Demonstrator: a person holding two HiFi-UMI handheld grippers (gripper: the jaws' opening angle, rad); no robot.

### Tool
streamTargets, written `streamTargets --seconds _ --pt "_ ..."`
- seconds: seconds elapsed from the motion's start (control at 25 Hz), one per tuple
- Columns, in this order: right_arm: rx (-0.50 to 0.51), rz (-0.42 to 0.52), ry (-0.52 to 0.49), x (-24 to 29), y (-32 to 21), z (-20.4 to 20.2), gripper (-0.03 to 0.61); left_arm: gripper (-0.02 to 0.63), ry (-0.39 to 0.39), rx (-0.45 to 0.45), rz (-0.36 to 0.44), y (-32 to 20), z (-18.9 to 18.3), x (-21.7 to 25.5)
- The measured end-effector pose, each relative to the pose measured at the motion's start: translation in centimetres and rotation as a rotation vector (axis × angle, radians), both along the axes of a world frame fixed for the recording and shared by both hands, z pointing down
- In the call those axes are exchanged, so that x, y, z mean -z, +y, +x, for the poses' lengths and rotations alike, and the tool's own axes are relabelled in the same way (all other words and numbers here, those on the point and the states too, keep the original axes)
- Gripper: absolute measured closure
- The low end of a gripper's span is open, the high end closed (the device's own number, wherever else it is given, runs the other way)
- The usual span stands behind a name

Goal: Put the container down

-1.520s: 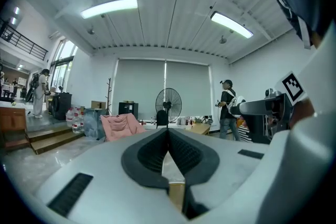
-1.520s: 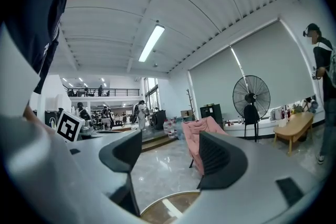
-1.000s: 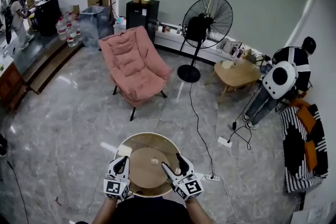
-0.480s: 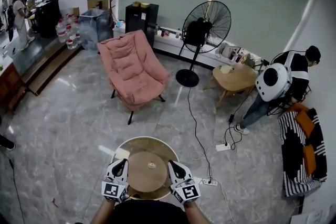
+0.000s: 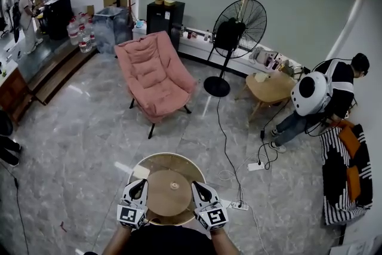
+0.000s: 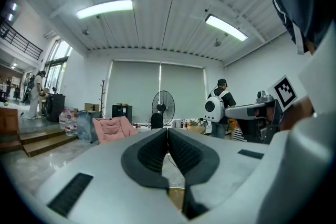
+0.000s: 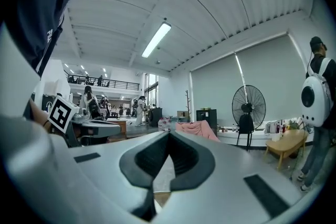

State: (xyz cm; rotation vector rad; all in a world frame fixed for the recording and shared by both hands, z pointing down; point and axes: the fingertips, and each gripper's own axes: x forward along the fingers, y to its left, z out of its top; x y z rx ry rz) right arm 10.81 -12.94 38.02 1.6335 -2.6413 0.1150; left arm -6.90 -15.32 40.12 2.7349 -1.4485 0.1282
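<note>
A round tan table (image 5: 156, 200) with a pale outer rim stands just in front of me in the head view. A small pale thing (image 5: 173, 186) lies at its middle; I cannot tell what it is. My left gripper (image 5: 138, 186) is at the table's left edge and my right gripper (image 5: 197, 187) at its right edge. In the left gripper view the left gripper (image 6: 167, 131) has its dark pads pressed together with nothing between them. The right gripper (image 7: 169, 134) is likewise shut on nothing in the right gripper view. Neither holds a container.
A pink lounge chair (image 5: 154, 74) and a black standing fan (image 5: 239, 24) stand farther off. A cable runs to power strips (image 5: 240, 205) on the marble floor at my right. A person with a white backpack (image 5: 313, 92) bends beside a low wooden table (image 5: 273, 88) and a striped sofa (image 5: 343, 182).
The right gripper's jaws, open over the table top a second ago, have closed on nothing, and it has drawn back to the table's right edge. The left gripper has barely moved.
</note>
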Motion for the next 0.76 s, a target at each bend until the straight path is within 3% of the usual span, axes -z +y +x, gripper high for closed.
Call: streamTargets --seconds 0.76 --pt "-0.023 -0.017 0.004 -0.7 0.5 1.0 0.554 0.588 0.008 -0.015 -0.01 0.7 0.6 -0.6"
